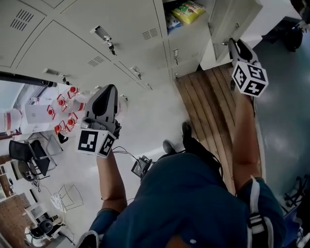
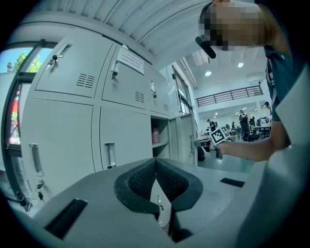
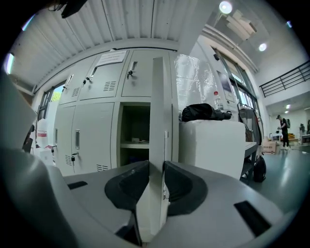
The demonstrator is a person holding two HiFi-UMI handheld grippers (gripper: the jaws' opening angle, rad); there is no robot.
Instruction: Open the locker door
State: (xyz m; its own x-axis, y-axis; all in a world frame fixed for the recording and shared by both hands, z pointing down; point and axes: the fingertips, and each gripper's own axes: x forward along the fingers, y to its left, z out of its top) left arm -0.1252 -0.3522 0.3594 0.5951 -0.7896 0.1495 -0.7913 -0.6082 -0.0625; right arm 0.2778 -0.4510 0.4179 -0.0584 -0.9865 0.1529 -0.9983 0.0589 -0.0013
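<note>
In the right gripper view the open locker door (image 3: 157,121) stands edge-on, and my right gripper (image 3: 156,167) is shut on that edge, one dark pad against each face. The head view shows the same gripper (image 1: 234,44) at the grey door (image 1: 232,19), swung out from the open compartment (image 1: 181,14). My left gripper (image 1: 107,89) hangs lower left, away from the lockers. Its pads meet in the left gripper view (image 2: 156,162) with nothing between them. That view also shows the open locker (image 2: 160,140) and its door (image 2: 186,140) far off.
Closed grey lockers (image 1: 97,43) fill the wall to the left. A wooden platform (image 1: 213,111) lies under the open door. Red-capped bottles (image 1: 63,111) stand at far left. A white cabinet (image 3: 213,145) with a black bag (image 3: 201,112) on top is right of the door.
</note>
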